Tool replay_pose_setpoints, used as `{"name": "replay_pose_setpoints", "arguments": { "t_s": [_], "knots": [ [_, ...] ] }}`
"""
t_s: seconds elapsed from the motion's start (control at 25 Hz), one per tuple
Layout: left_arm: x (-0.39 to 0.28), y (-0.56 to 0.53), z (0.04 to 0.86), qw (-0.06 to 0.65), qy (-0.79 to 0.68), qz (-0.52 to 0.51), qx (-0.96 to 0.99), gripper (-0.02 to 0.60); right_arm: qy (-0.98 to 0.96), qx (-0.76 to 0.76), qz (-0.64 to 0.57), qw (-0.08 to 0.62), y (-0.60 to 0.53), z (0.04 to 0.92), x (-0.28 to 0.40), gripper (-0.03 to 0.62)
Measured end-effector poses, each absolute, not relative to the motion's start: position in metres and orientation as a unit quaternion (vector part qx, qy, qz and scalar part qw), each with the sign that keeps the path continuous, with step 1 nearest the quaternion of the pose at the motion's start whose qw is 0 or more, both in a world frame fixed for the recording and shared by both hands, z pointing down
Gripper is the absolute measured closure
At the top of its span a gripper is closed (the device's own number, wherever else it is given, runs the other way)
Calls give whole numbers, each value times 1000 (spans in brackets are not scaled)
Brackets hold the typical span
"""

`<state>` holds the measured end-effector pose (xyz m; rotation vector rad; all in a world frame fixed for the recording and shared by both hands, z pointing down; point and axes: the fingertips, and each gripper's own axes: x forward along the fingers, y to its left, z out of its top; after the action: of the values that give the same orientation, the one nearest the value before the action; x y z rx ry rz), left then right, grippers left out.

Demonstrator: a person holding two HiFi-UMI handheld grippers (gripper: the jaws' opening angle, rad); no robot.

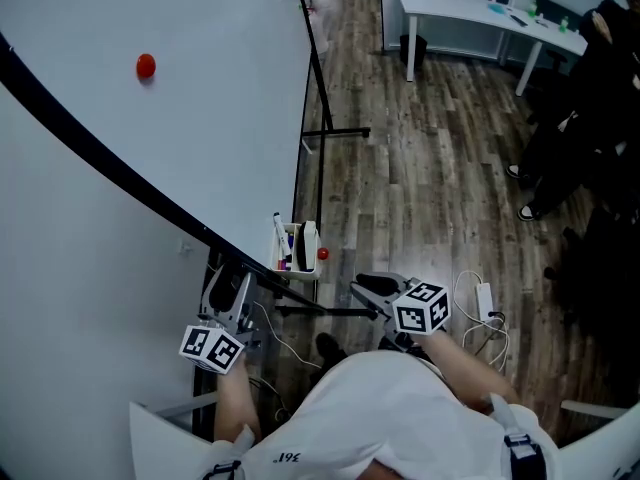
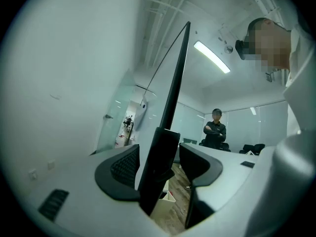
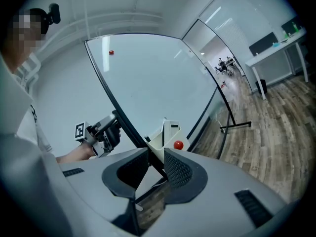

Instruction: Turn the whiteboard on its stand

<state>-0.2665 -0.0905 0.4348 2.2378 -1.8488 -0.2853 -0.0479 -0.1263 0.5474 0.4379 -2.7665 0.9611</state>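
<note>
Two grippers are set on the dark frame of the tilted whiteboard (image 1: 150,148), the right gripper (image 3: 156,162) clamped by the marker tray (image 1: 300,271), the left gripper (image 2: 158,158) spread wide around it, so turning is judged underway, unfinished.

No legible text (shirt print (image 1: 288,458) unclear)

Standing in an office: facing a whiteboard (image 1: 150,158), a white desk (image 1: 470,16) on plank flooring (image 1: 420,168) beyond the right gripper (image 1: 372,290), glass walls (image 2: 247,125) and black chairs (image 2: 252,148) past the left gripper (image 1: 228,288).
</note>
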Motion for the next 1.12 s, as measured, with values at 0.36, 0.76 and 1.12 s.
{"name": "replay_pose_setpoints", "arguments": {
  "t_s": [0.36,0.76,1.12],
  "knots": [
    [-244,-62,442,120,-669,-118,724,337,-936,138,311,90,-133,545,-4,494],
    [-206,-36,456,161,-656,-132,725,389,-939,158,297,71,-134,531,25,495],
    [-155,-20,456,186,-575,-145,784,482,-938,189,284,56,-108,507,32,496]
  ]
}}
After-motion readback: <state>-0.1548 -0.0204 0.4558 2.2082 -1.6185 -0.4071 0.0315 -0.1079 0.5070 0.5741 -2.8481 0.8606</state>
